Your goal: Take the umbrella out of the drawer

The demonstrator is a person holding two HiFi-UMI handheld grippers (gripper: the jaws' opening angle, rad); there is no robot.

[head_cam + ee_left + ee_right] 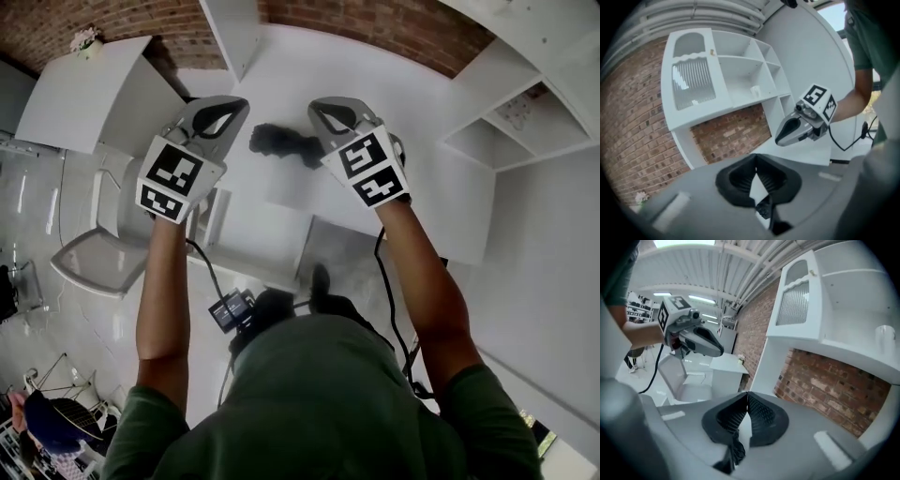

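While both grippers hang above the white desk [431,122], here's the status.

Left gripper [242,105]: the fingers [740,180] are pressed together tip to tip. A black scrap of the umbrella [281,141] is nipped low between them, near their roots.

Right gripper [317,111]: same picture. The fingers [761,416] meet at the tips, with a twisted black strip of umbrella fabric caught low between them and trailing toward the camera.

Head view: the folded black umbrella shows as a dark bunch above the desk, between the two grippers and just beside each one's fingertips. Which part of the umbrella each pinch sits on I can't tell; it's too blurred.

Print: the left marker cube [178,178] and the right marker cube [373,169] carry black-and-white square code patterns. That's all that reads.

A white shelf unit [736,79] stands above the desk, against a brick wall [637,122].
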